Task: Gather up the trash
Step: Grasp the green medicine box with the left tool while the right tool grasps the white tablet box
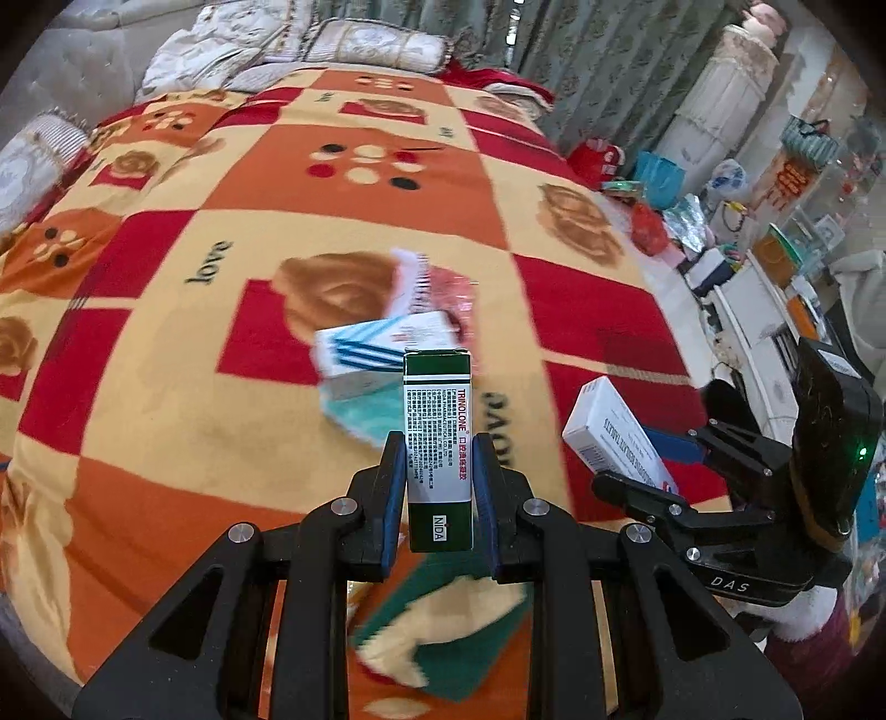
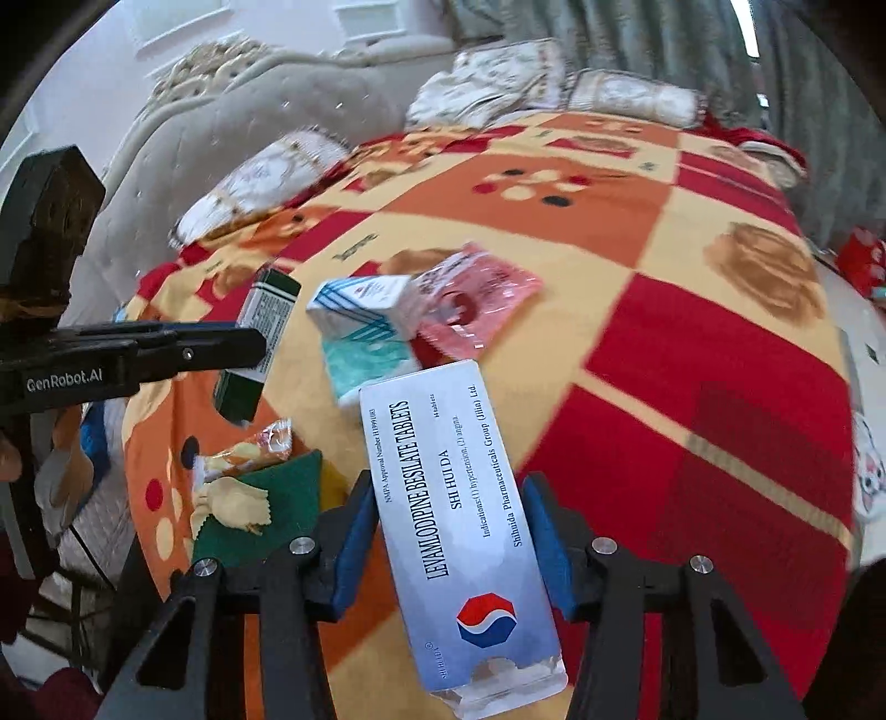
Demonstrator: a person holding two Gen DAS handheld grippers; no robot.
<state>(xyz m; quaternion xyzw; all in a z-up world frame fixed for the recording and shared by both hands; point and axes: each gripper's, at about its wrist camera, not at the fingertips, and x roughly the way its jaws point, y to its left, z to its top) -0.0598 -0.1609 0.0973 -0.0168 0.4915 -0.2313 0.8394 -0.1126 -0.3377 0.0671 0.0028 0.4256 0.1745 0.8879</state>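
My left gripper (image 1: 437,443) is shut on a green and white medicine box (image 1: 437,399) and holds it upright above the bed. The same box (image 2: 266,310) shows in the right wrist view, beside the left gripper (image 2: 257,346). My right gripper (image 2: 446,487) is shut on a white tablet box (image 2: 443,432), with its blue pads against the long sides. The left wrist view shows that box (image 1: 603,421) raised at the right. On the blanket lie a blue-striped box (image 2: 360,310), a teal packet (image 2: 365,360), a pink packet (image 2: 476,299) and crumpled wrappers (image 2: 238,476).
A patchwork blanket (image 1: 166,387) in orange, red and cream covers the bed. Pillows (image 1: 376,44) and a grey padded headboard (image 2: 232,127) stand at the far end. A green cloth (image 2: 277,509) lies near the bed's edge. Cluttered shelves and bags (image 1: 747,249) line the right side.
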